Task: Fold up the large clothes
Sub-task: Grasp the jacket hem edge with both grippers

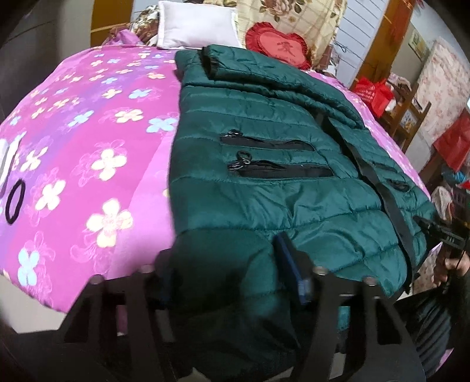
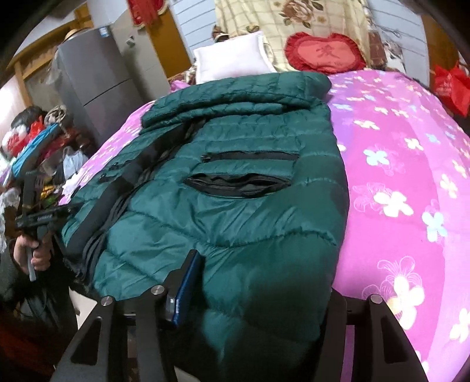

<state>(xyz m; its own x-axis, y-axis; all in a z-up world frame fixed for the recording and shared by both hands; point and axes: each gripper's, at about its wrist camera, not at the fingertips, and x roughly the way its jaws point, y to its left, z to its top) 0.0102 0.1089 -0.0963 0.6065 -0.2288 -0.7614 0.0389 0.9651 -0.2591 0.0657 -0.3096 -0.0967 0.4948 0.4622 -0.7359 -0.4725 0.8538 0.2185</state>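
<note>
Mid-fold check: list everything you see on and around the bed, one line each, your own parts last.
jacket: one, dark green quilted, black zips, on the bedspread, sleeve folded across.
bedspread: one, pink with flowers, covers the bed.
white pillow: one, at the head.
heart cushion: one, red, beside the pillow.
hair tie: one, black, on the bedspread's edge.
fridge: one, grey, beside the bed.
left gripper: fingers astride the jacket's near hem.
right gripper: likewise.
</note>
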